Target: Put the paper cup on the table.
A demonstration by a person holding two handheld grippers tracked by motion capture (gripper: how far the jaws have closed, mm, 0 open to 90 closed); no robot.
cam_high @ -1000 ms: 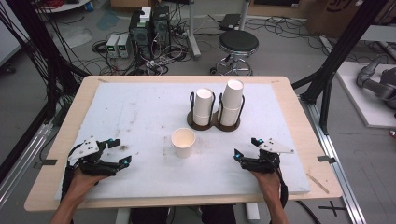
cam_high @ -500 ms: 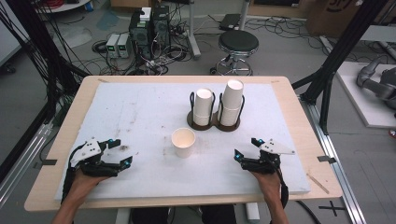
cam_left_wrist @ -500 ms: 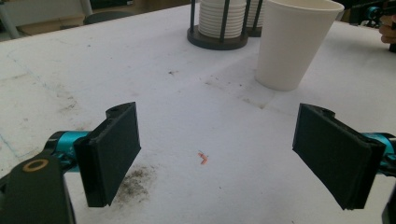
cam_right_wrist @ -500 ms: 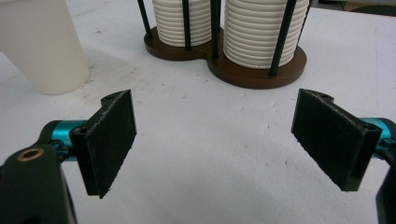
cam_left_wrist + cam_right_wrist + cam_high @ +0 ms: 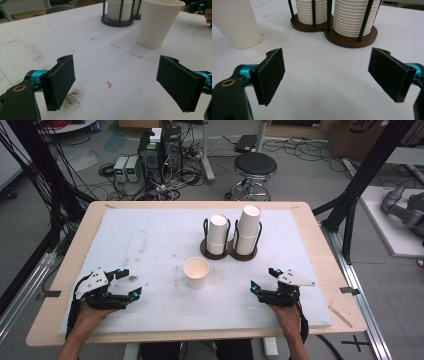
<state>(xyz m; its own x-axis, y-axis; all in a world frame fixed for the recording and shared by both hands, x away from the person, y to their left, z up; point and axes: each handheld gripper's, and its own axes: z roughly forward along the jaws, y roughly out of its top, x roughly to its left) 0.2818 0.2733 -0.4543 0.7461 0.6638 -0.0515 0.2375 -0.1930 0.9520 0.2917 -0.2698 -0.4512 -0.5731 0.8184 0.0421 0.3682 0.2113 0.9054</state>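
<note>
Both grippers rest with jaws spread, holding nothing. The left gripper should straddle the paper cup ahead of its fingertips; the right gripper idles.

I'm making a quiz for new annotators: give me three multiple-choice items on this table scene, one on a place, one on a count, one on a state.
1. Where does the single paper cup stand?
A. Inside the holder
B. On the white mat, in front of the cup holder
C. Between the jaws of a gripper

2. How many cup stacks does the holder carry?
A. Two
B. Three
C. Four

3. How does the left hand-held gripper stand?
A. Shut on the cup
B. Shut on nothing
C. Open, with nothing between its jaws

Answers: 1 B, the high view shows it apart from the holder, on the near side. 2 A, one shorter stack and one taller stack. 3 C, bare mat shows between its jaws.
</note>
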